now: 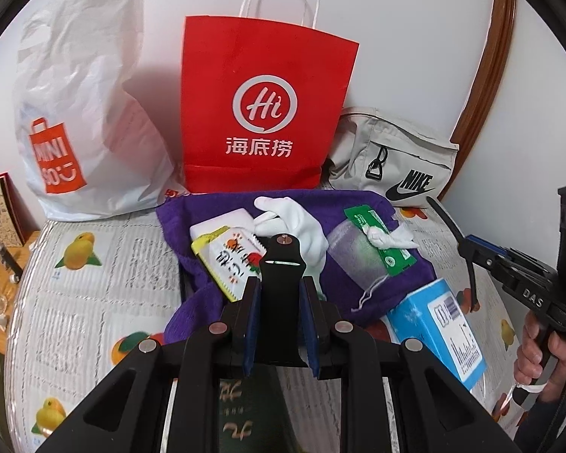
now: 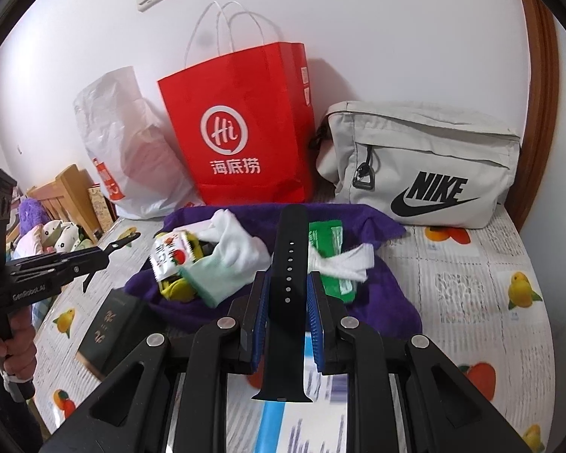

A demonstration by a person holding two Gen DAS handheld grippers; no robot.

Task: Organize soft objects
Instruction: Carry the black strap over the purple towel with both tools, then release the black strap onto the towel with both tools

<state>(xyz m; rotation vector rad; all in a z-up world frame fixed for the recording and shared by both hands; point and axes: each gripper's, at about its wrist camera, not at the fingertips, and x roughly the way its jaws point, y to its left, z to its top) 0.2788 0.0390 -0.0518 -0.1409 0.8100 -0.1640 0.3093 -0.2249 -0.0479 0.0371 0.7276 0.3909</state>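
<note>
My left gripper (image 1: 281, 290) is shut on a short black watch-strap piece (image 1: 281, 264) with a pin stud at its tip. My right gripper (image 2: 288, 287) is shut on a longer black watch-strap piece (image 2: 288, 264) with a row of holes. Both hang over a purple towel (image 1: 366, 204) on the bed. On the towel lie a white glove (image 1: 302, 230), a snack packet (image 1: 230, 260), a mesh pouch (image 1: 352, 260) and a green packet (image 1: 381, 241). The towel (image 2: 381, 283), glove (image 2: 237, 245) and snack packet (image 2: 169, 256) also show in the right wrist view.
A red paper bag (image 1: 264, 113), a white plastic bag (image 1: 79, 120) and a grey Nike pouch (image 2: 426, 166) stand against the wall. A blue box (image 1: 437, 328) lies right of the towel and a dark green book (image 2: 109, 328) left of it. Plush toys (image 2: 56, 234) sit far left.
</note>
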